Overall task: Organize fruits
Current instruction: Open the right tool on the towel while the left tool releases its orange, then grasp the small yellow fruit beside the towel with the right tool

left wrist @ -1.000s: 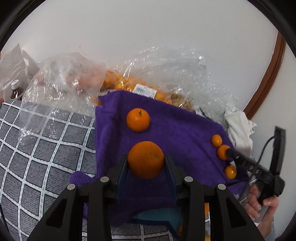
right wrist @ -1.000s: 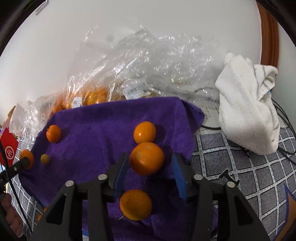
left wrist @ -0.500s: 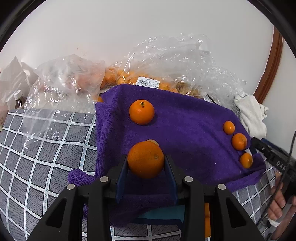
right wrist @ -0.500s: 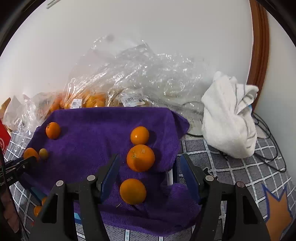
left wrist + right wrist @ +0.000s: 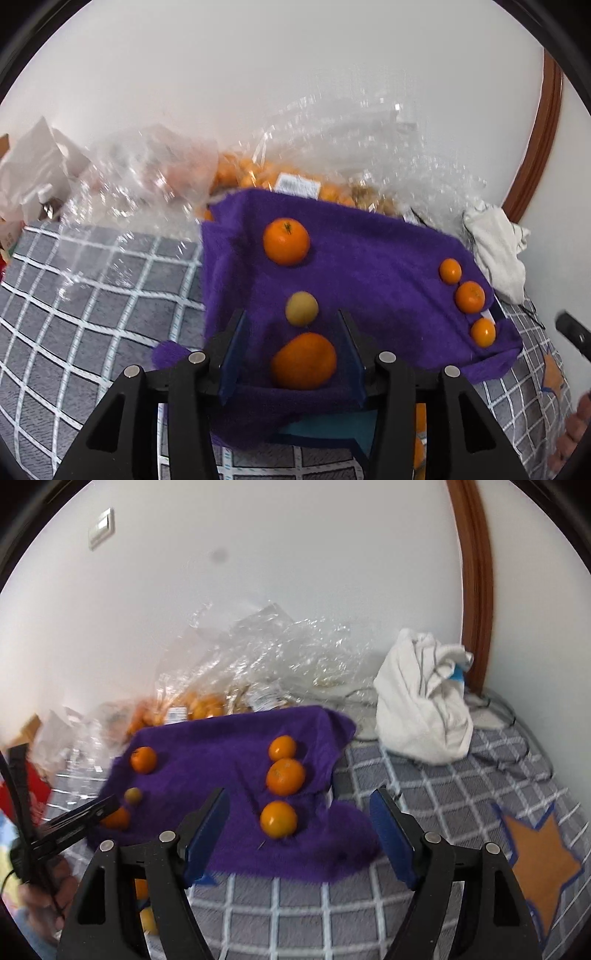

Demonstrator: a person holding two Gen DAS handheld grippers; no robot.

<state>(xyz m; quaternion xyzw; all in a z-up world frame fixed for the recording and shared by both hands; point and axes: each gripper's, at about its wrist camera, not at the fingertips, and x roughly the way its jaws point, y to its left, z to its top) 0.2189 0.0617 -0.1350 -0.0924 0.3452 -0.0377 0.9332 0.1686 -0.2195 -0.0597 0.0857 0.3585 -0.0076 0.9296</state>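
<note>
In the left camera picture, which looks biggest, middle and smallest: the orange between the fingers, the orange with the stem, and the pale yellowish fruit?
1. Orange between the fingers, but it is nearest, so unsure.
2. Orange with the stem.
3. Pale yellowish fruit.

Fruit inside the clear plastic bags (image 5: 325,177) is blurred; count indeterminate. The label (image 5: 298,184) is unreadable. An orange (image 5: 142,890) under the purple towel's (image 5: 221,746) near edge is half hidden. The hand (image 5: 574,439) is cut off by the frame edge.

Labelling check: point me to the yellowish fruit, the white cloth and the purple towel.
yellowish fruit (image 5: 301,308): left wrist view, centre of fruit.
white cloth (image 5: 421,716): right wrist view, middle of bundle.
purple towel (image 5: 373,258): left wrist view, bare patch.
</note>
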